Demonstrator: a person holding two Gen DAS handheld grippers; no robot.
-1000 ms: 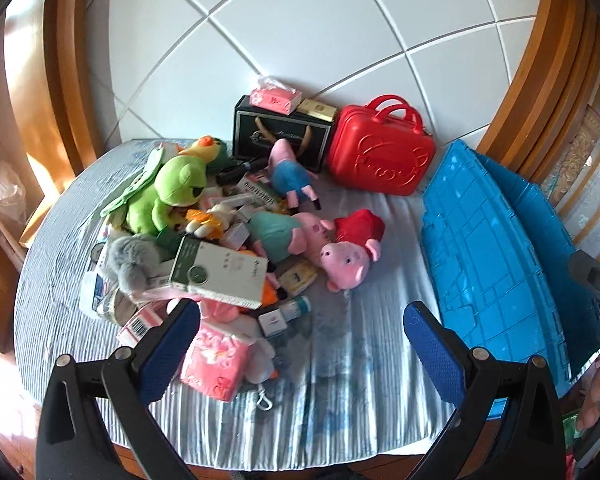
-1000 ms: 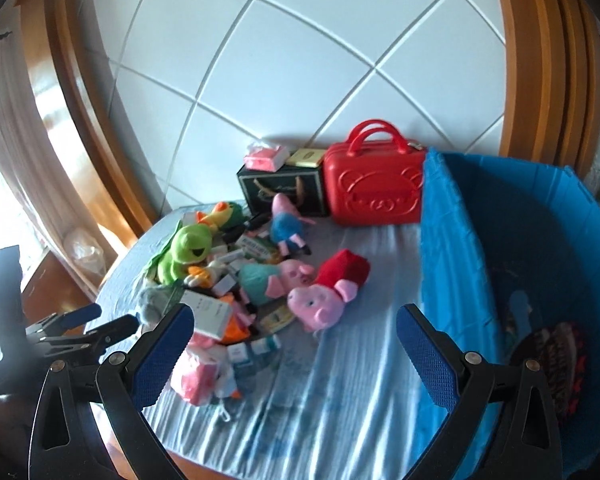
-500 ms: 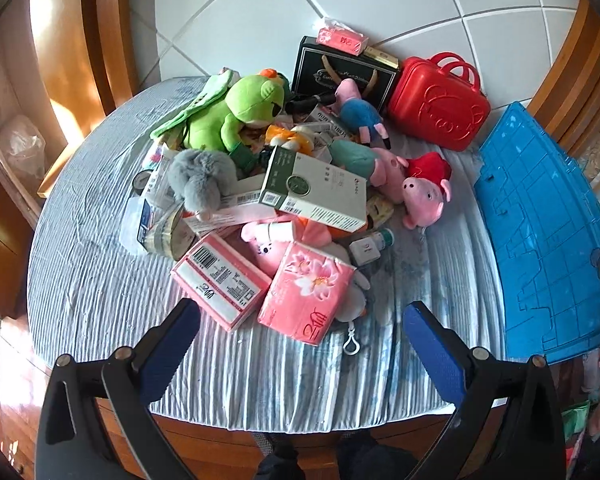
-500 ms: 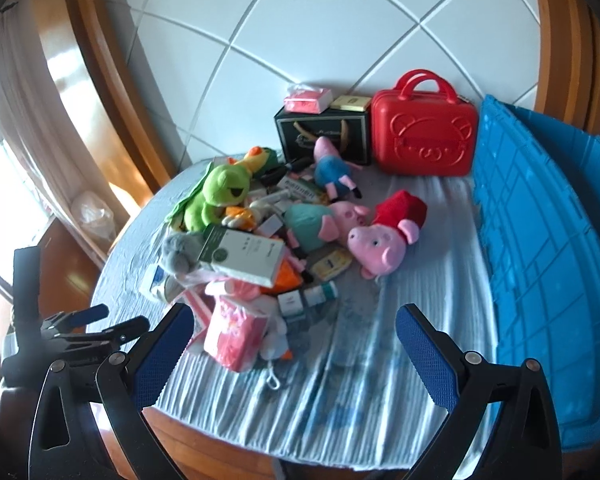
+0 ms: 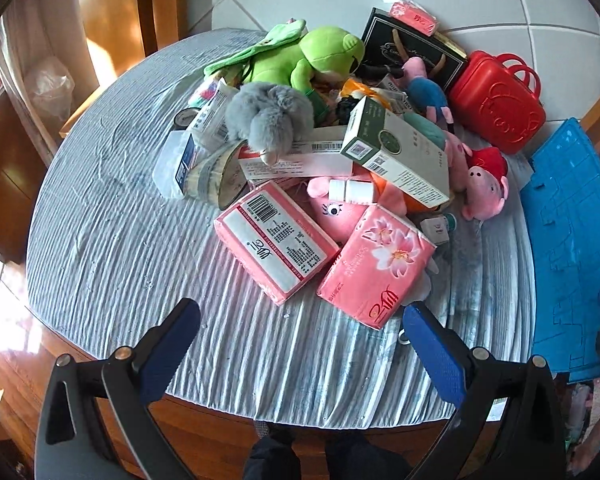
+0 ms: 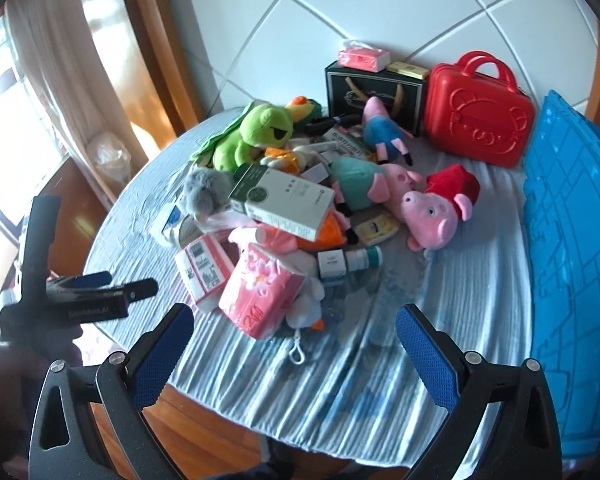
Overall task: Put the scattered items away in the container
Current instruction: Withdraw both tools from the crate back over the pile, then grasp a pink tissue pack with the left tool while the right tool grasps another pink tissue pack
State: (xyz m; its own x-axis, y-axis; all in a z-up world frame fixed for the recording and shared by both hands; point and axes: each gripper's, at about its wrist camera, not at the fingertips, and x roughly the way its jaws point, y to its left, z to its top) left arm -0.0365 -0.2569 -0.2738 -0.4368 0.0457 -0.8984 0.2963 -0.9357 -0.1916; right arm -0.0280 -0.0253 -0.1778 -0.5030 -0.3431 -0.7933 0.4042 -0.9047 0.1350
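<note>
**Both tongs apart and empty over the near edge of the table; pile not yet in the bin**

Your left gripper hangs over the near edge of the table, fingers spread wide, nothing between them. Just past its tips lie two pink tissue packs: the barcode pack label-up, and the flower pack beside it toward the bin.

Your right gripper is also spread wide and empty, above the near edge. The flower pack sits just ahead of its left finger. A small white toy with a cord loop lies against that pack.

The pile sits mid-table on the striped cloth:
- white and green box tilted on top of other items
- grey fluffy toy just left of it, resting on a long white box
- green frog plush toward the far edge
- pink pig plush with red dress on the bin side, apart from the packs
- small bottle lying flat between pig and flower pack
- roll of tape on the left side of the pile

At the far edge, against the wall: black gift bag with a pink tissue pack on top, red case touching its side.

The blue bin stands at the table's right edge, its ribbed wall facing you. Its inside is out of view.
</note>
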